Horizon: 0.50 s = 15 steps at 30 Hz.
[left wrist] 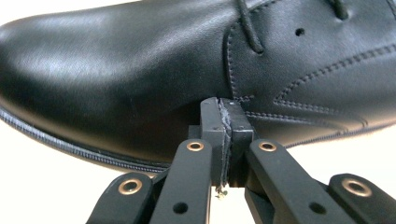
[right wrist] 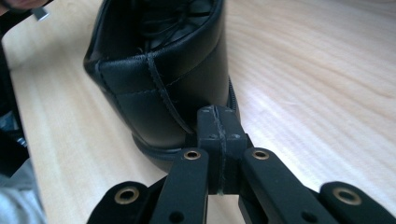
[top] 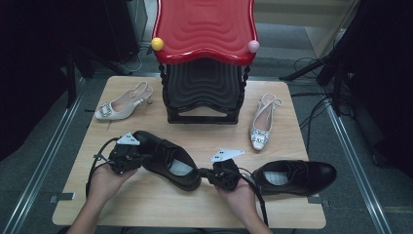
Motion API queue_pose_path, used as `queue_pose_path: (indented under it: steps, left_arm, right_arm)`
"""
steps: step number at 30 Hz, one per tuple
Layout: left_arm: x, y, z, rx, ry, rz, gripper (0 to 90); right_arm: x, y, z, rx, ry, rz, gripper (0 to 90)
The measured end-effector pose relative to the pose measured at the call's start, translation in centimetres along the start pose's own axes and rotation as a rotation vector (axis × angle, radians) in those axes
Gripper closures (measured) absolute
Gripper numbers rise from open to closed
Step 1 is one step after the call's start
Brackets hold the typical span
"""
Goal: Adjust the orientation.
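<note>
A black leather lace-up shoe lies slantwise on the wooden table, toe to the far left and heel to the near right. My left gripper is shut with nothing between its jaws. Its tips rest against the shoe's side just below the laces. My right gripper is also shut and holds nothing. Its tips sit at the back of the shoe's heel, low near the sole. A hand holds each gripper from the near edge.
A second black shoe lies at the near right. Two white slingback heels lie farther back, one on the left and one on the right. A red stool stacked on a black one stands at the table's far middle.
</note>
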State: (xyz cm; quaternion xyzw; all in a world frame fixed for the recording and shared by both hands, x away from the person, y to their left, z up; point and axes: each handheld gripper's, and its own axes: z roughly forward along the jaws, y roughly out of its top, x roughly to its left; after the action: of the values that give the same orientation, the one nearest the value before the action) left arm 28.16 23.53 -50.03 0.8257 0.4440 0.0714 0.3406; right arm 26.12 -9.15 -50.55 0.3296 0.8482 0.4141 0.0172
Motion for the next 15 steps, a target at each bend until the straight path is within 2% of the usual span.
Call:
queue_pose_path:
  steps: [3, 5, 6, 7, 10, 12, 15]
  left_arm:
    - [0.3, 0.3, 0.1, -0.001, -0.008, -0.007, 89.7]
    - [0.3, 0.3, 0.1, -0.001, -0.004, -0.005, 89.7]
    - [0.2, 0.3, 0.0, 0.002, 0.005, -0.004, 89.7]
    - [0.1, 0.3, -0.1, -0.002, 0.019, 0.001, 89.6]
    - [0.1, 0.2, -0.5, -0.019, 0.028, -0.010, 89.5]
    - [0.1, 0.1, -0.8, -0.032, 0.019, -0.020, 89.3]
    - [-0.2, -0.4, -1.1, -0.026, 0.027, -0.023, 89.2]
  right_arm:
    - [0.9, -0.2, 0.0, 0.016, 0.026, -0.021, 90.0]
    - [1.2, -0.2, -0.1, 0.026, 0.020, -0.052, 90.0]
    - [1.2, -0.2, -0.1, 0.026, 0.020, -0.052, 90.0]
    - [1.3, 0.1, -0.2, 0.026, 0.010, -0.084, 90.0]
    - [1.0, 0.4, -0.3, 0.011, 0.016, -0.079, 90.0]
    - [0.7, 0.5, -0.2, 0.012, 0.017, -0.077, 90.0]
    - [0.1, 0.7, 0.2, 0.013, 0.025, -0.057, 90.0]
